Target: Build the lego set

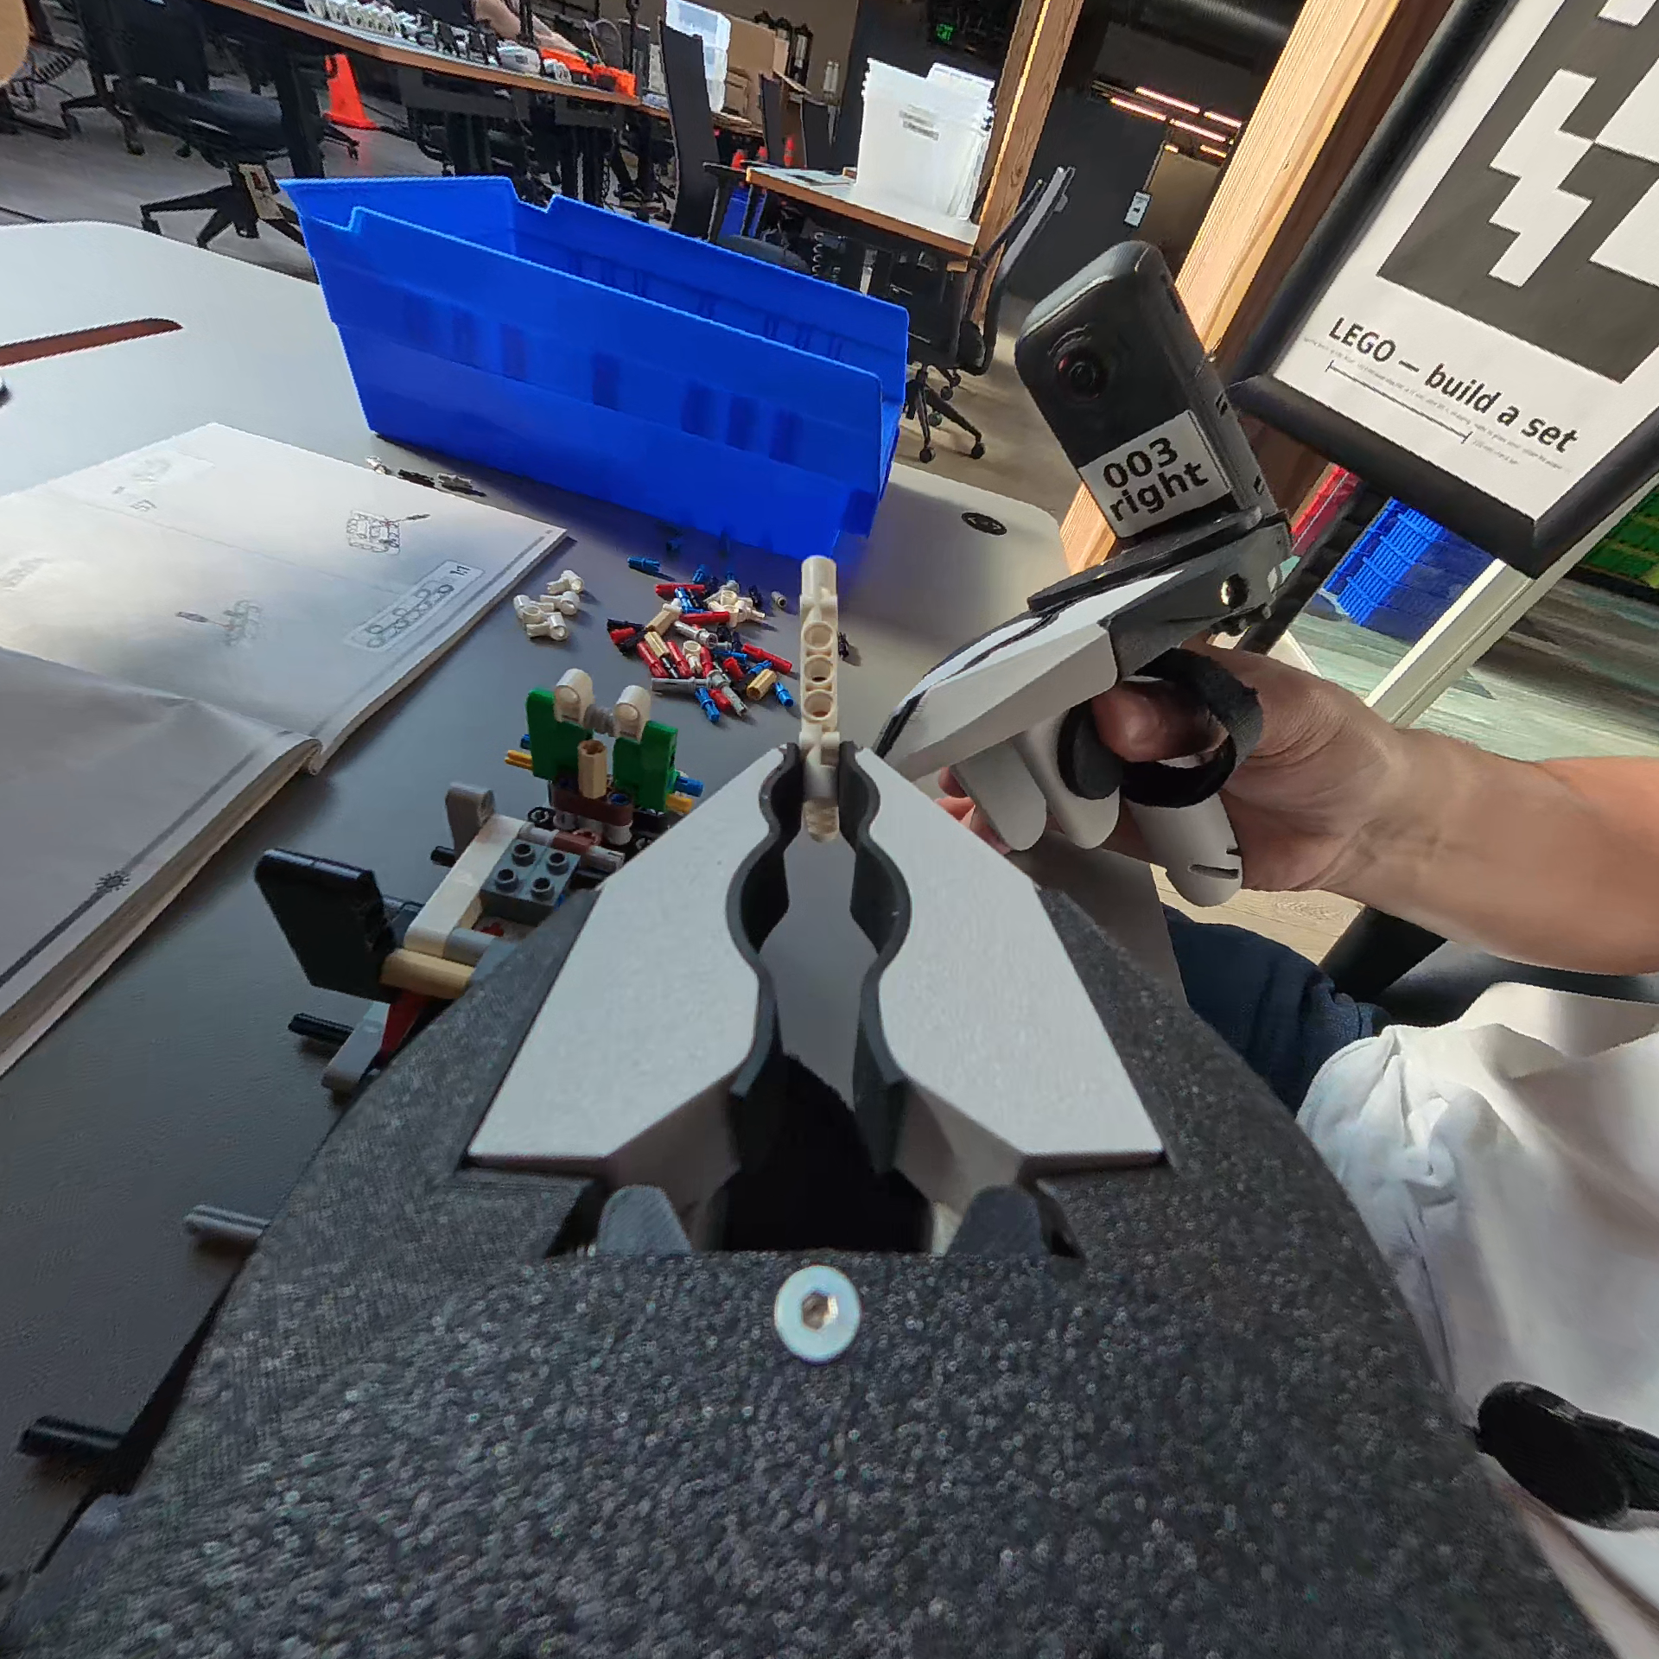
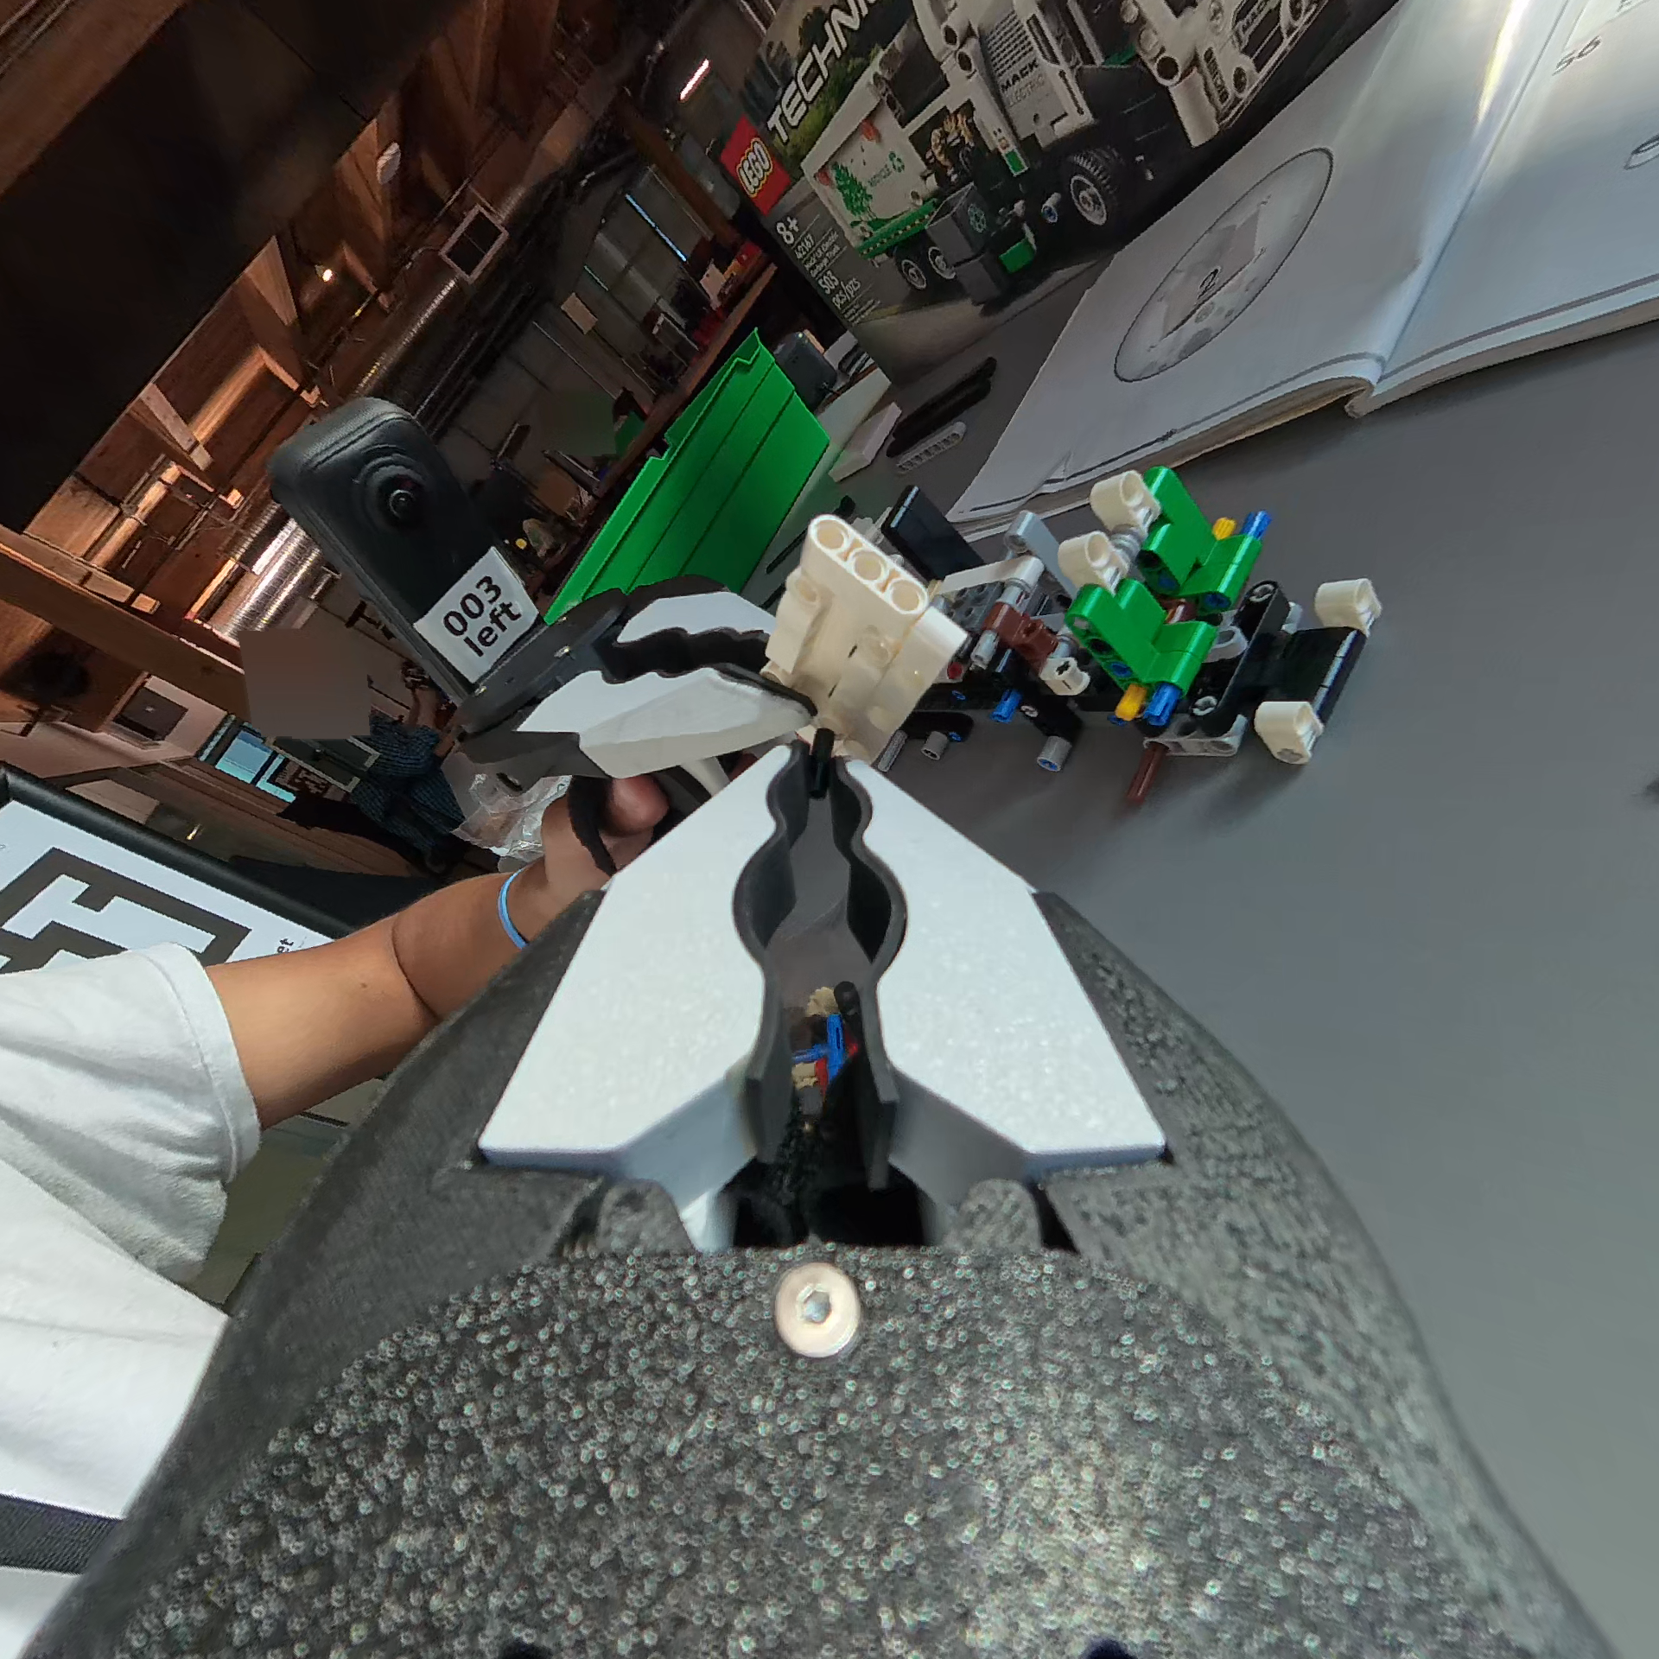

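While left tongs [image 1: 819, 763] clench cream plastic beam piece with round holes [image 1: 817, 660], pads pressing both sides, right tongs [image 2: 815, 763] pinch small black plastic pin [image 2: 818, 752], tip touching beam underside. Half-built green-and-grey brick model [image 2: 1167, 619] on table beyond tongs. Risk: pin slips sideways if misaligned; short grip, beam may twist.

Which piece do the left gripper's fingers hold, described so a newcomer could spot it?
Start at the blue bin, then come down past the heap of small pins to the left gripper. Pinched upright there is a cream holed beam piece, lifted above the table, unlike the loose parts.
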### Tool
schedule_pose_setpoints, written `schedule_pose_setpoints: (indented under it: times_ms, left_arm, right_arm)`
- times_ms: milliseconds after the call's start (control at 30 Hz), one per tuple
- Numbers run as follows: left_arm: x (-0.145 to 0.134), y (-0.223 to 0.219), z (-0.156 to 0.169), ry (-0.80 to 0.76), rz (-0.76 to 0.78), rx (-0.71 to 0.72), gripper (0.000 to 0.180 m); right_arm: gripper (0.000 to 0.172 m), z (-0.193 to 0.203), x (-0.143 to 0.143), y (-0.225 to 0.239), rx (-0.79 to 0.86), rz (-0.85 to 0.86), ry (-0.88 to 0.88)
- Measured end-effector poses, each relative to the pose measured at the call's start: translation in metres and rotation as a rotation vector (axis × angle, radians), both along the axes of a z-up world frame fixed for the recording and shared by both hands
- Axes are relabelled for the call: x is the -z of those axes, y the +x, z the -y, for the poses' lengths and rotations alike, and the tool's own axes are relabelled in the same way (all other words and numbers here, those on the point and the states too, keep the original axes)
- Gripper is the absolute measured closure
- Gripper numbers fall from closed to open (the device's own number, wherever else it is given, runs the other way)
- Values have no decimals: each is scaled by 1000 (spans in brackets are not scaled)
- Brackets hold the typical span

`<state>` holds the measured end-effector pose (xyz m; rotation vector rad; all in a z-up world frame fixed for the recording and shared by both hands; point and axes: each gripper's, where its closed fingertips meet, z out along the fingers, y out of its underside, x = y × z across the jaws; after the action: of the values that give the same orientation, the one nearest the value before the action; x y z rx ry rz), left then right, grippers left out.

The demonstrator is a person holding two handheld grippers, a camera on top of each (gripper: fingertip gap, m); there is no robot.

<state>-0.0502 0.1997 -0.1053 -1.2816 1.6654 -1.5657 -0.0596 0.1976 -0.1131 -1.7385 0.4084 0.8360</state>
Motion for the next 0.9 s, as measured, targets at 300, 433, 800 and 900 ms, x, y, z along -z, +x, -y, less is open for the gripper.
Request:
schedule_pose_setpoints:
  times_ms: [300, 433, 800, 900]
  left_arm:
    - [1, 2, -1, 48, 16, -43, 175]
    - [2, 2, 0, 116, 34, -59, 175]
    - [2, 3, 0, 107, 28, -57, 175]
    - [2, 2, 1, 102, 28, -55, 175]
  right_arm:
    - [169, 0, 0, 5, 33, -24, 11]
    - [169, 1, 0, 5, 24, -62, 11]
    - [169, 0, 2, 4, 13, -69, -2]
    - [169, 0, 3, 3, 8, -71, -5]
